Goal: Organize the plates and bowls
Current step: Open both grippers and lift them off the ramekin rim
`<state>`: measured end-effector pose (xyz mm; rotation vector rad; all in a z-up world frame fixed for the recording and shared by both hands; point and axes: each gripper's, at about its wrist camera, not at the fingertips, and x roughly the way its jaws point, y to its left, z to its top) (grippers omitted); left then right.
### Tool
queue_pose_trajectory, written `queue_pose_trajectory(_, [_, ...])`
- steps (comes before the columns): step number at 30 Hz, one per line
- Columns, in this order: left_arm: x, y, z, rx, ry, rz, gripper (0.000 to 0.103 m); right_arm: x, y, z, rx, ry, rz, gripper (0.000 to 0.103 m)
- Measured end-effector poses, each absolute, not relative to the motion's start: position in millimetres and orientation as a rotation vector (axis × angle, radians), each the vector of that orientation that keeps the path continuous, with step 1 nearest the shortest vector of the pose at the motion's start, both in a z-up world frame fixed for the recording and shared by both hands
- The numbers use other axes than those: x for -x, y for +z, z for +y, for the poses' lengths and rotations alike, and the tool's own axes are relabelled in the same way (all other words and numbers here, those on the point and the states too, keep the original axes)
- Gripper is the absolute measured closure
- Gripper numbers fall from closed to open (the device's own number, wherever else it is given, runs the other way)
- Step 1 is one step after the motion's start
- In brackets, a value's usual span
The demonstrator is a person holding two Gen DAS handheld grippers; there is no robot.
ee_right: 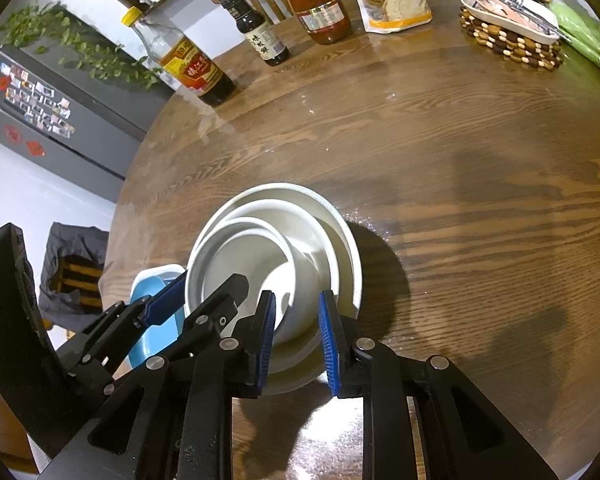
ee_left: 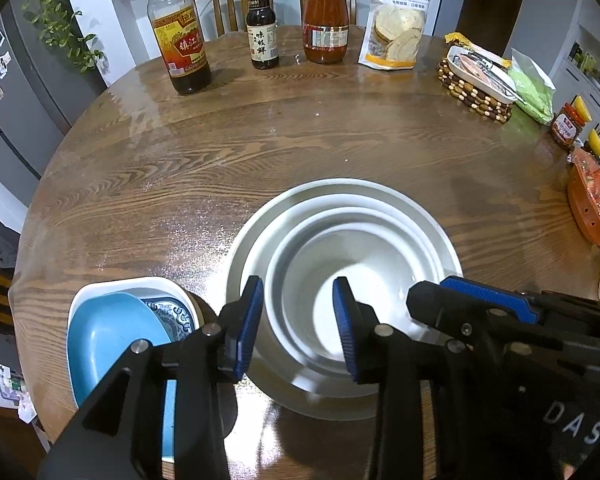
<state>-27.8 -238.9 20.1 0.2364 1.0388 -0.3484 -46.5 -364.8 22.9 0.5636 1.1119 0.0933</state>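
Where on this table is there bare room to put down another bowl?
The wide brown wooden tabletop is bare between the nested white bowls and the far row of sauce bottles. It is crowded beside the blue square dish and along the right edge.

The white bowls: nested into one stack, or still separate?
Nested. The white bowls sit one inside another, rims forming concentric rings in both wrist views, smallest innermost. The stack stands upright on the wooden table.

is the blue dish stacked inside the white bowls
No, the blue dish sits in a separate white square dish, beside the nested white bowls.
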Motion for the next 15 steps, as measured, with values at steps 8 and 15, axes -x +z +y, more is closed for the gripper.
queue_pose_trajectory(8, [24.6,24.6,-228.2,-0.21,-0.313,1.025,0.045,48.3,25.4,-365.4,-0.568,0.088,1.106,0.062])
queue_pose_trajectory(15, [24.9,25.4,-220.5,-0.2,-0.302,1.026,0.04,47.8,27.6,-361.3,-0.552,0.095,1.109,0.06])
